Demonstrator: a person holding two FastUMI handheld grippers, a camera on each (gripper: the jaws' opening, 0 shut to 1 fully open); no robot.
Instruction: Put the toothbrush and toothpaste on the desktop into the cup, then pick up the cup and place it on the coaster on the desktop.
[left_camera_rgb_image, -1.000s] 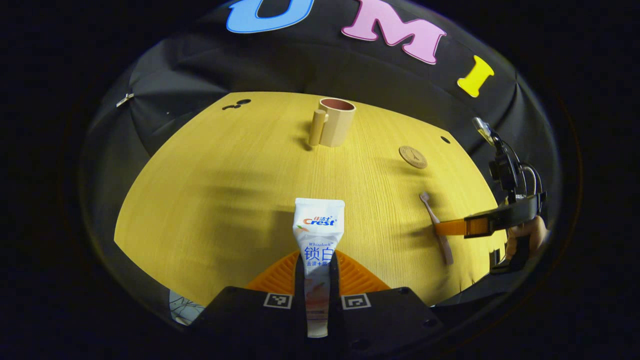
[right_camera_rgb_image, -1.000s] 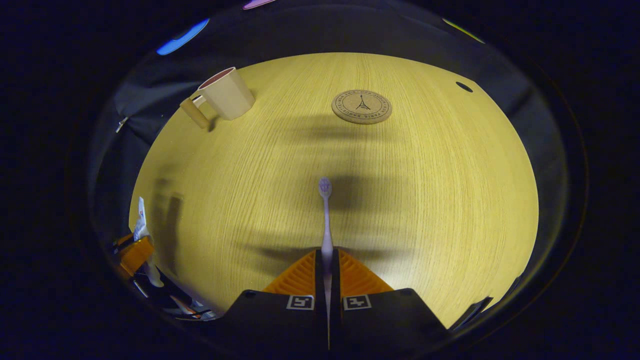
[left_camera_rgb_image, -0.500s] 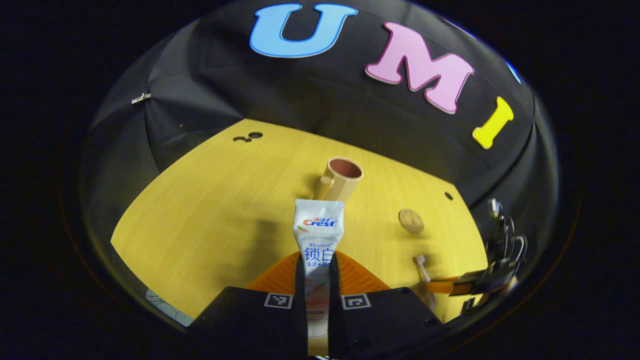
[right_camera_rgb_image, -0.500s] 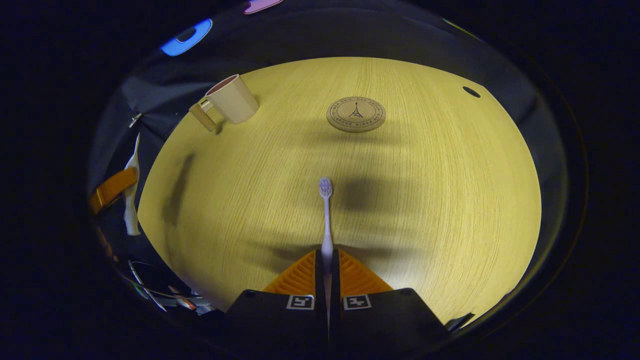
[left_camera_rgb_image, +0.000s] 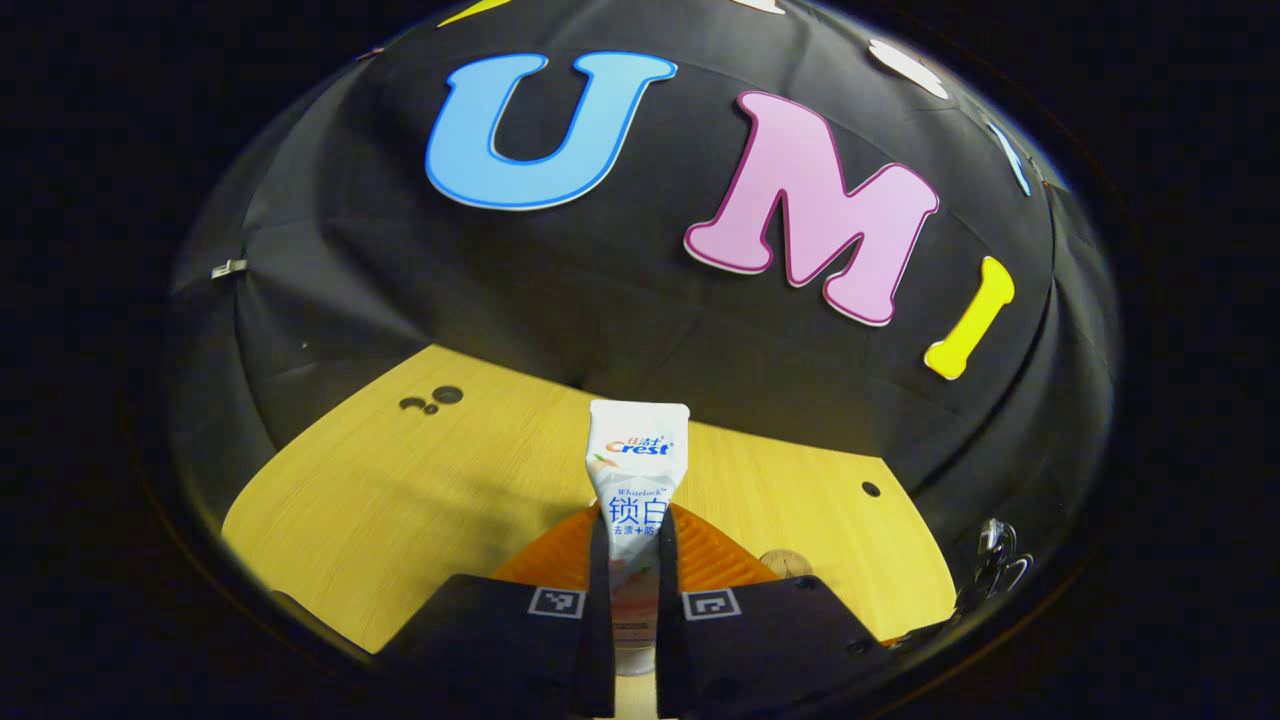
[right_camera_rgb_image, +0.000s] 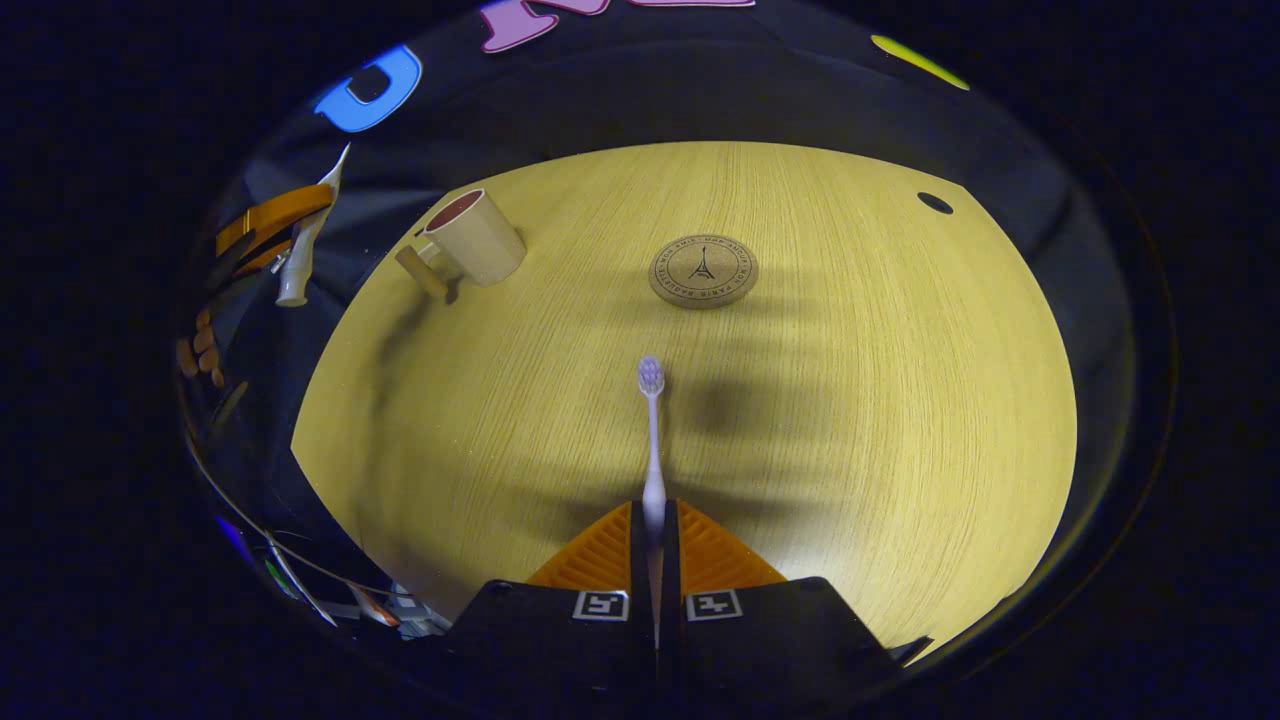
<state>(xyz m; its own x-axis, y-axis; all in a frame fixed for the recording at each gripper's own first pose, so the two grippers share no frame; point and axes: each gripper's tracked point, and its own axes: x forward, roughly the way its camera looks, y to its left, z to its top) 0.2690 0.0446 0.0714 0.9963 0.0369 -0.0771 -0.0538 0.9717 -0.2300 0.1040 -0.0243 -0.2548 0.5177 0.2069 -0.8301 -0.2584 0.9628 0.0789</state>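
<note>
My left gripper (left_camera_rgb_image: 633, 525) is shut on the white toothpaste tube (left_camera_rgb_image: 637, 462), which stands up between its fingers high above the yellow desktop (left_camera_rgb_image: 400, 500). In the right gripper view that same tube (right_camera_rgb_image: 300, 262) hangs cap down, left of the beige cup (right_camera_rgb_image: 478, 239). My right gripper (right_camera_rgb_image: 654, 515) is shut on the toothbrush (right_camera_rgb_image: 652, 440), whose bristle head points forward above the desktop (right_camera_rgb_image: 850, 400). The cup stands upright at the far left with its handle toward the left. The round cork coaster (right_camera_rgb_image: 703, 271) lies flat to the cup's right; its edge (left_camera_rgb_image: 785, 563) peeks past my left fingers.
A small dark hole (right_camera_rgb_image: 935, 203) marks the desktop at the far right; in the left gripper view another hole (left_camera_rgb_image: 871, 489) and a dark cluster (left_camera_rgb_image: 432, 399) show near the far edge. A hand (right_camera_rgb_image: 200, 345) holds the left gripper. The black cloth wall (left_camera_rgb_image: 600, 300) rises behind.
My left gripper has risen and tilted upward with the toothpaste, so the cup dropped from its view. In the right gripper view the tube moved up toward the cup. The toothbrush stays clamped.
</note>
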